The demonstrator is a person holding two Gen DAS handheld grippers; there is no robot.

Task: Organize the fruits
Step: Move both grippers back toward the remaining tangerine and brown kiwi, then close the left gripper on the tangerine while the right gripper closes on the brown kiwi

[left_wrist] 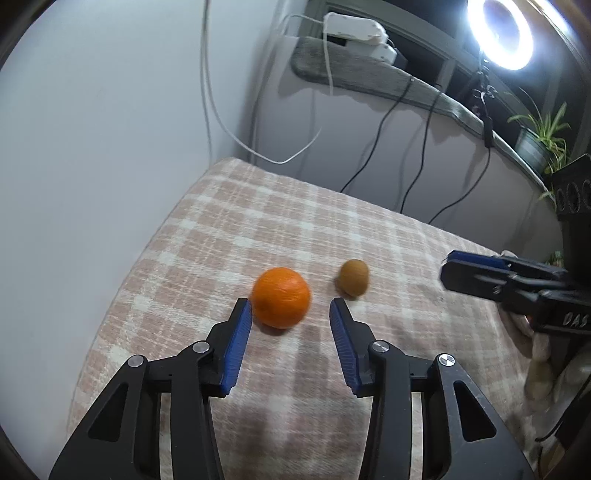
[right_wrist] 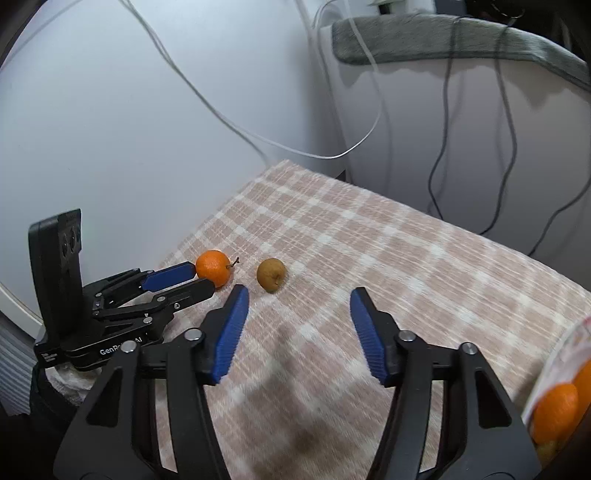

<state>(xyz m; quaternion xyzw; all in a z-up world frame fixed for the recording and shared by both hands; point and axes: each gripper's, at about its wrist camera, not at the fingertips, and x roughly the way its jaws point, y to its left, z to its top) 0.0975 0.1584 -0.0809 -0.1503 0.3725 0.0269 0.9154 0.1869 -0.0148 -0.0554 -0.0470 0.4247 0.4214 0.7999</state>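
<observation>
An orange tangerine [left_wrist: 280,297] lies on the checked cloth [left_wrist: 295,229], with a small brown fruit [left_wrist: 354,277] just to its right. My left gripper [left_wrist: 290,308] is open, its fingertips on either side of the tangerine's near face, not closed on it. In the right wrist view the tangerine [right_wrist: 213,266] and brown fruit [right_wrist: 271,280] lie ahead to the left, and the left gripper [right_wrist: 201,280] reaches the tangerine. My right gripper [right_wrist: 299,297] is open and empty above the cloth. It also shows in the left wrist view [left_wrist: 448,271].
A plastic bag with more orange fruit [right_wrist: 556,406] sits at the right edge. A white wall [left_wrist: 92,147] borders the table's left side. Cables [left_wrist: 417,147] hang behind the far edge. A ring light [left_wrist: 500,31] and a potted plant [left_wrist: 543,136] stand at the back right.
</observation>
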